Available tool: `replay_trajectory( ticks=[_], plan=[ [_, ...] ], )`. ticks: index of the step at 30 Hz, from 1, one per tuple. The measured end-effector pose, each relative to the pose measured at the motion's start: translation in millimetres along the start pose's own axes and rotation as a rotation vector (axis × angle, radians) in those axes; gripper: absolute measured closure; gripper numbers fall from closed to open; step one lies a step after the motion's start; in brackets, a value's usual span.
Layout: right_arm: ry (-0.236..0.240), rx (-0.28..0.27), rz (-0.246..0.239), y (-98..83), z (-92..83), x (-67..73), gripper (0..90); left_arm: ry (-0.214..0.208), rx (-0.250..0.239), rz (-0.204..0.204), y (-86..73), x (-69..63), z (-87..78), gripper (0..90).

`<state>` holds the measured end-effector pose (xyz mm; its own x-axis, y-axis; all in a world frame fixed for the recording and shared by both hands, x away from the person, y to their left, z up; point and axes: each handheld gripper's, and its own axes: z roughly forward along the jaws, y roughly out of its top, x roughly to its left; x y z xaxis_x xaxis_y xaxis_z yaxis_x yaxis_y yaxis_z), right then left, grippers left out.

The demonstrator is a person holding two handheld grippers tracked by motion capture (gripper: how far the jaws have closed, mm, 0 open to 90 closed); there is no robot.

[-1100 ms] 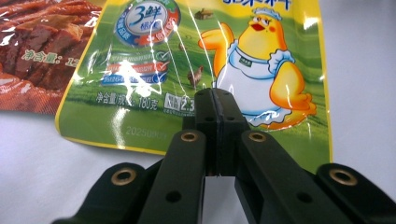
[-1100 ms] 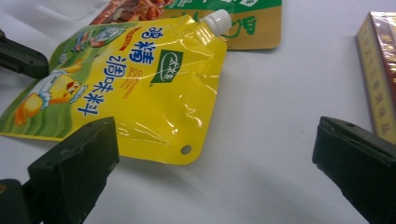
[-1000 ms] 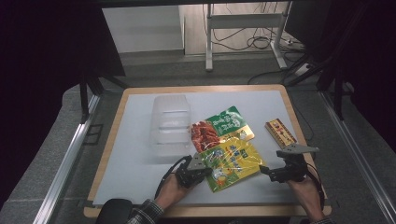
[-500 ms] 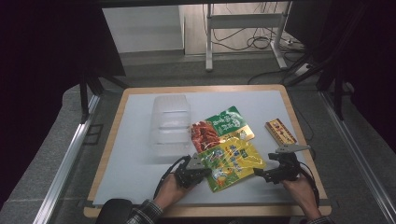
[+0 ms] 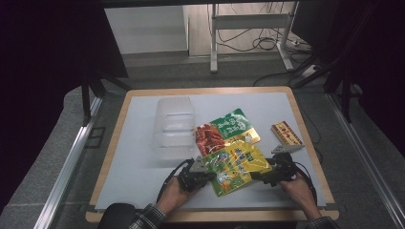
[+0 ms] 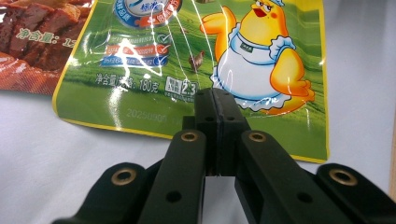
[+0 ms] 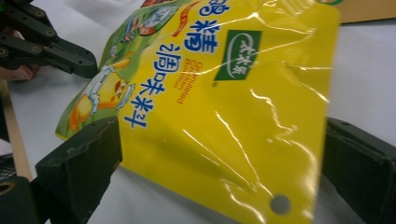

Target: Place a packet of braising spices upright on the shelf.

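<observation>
Left gripper (image 5: pixel 206 175) clamps yellow pouch (image 5: pixel 237 164), right gripper (image 5: pixel 265 172) jaws straddle it

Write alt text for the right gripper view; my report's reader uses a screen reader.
A glossy yellow snack pouch lies on the white table, its near end between the right gripper's open black jaws. The left gripper meets its far end, jaws shut.

The yellow seasoning pouch (image 7: pixel 224 107) between my jaws is glossy plastic film, creased and throwing glare. My jaws look like matt black plastic with brass-coloured rivets. The desk (image 5: pixel 138 157) has a smooth matt white top and a wood edge. The clear container (image 5: pixel 174 125) is frosted plastic.
</observation>
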<state>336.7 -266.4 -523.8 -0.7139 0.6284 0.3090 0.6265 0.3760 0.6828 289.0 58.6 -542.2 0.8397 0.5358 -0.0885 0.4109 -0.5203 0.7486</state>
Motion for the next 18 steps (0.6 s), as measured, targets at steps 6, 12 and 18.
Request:
replay_trajectory(
  ticks=[6,12,18],
  plan=[
    [0.02,0.019,0.02,6.9,8.1,2.2,3.6,-0.007,-0.002,-0.007,-0.1,1.2,-0.1,90.0],
    [0.062,0.013,0.09,11.5,9.7,1.6,4.0,-0.009,-0.008,-0.015,-0.2,1.0,-0.2,90.0],
    [0.056,0.023,0.136,15.8,11.2,3.2,4.2,0.01,-0.008,0.005,-0.9,-1.4,-1.3,90.0]
  ],
)
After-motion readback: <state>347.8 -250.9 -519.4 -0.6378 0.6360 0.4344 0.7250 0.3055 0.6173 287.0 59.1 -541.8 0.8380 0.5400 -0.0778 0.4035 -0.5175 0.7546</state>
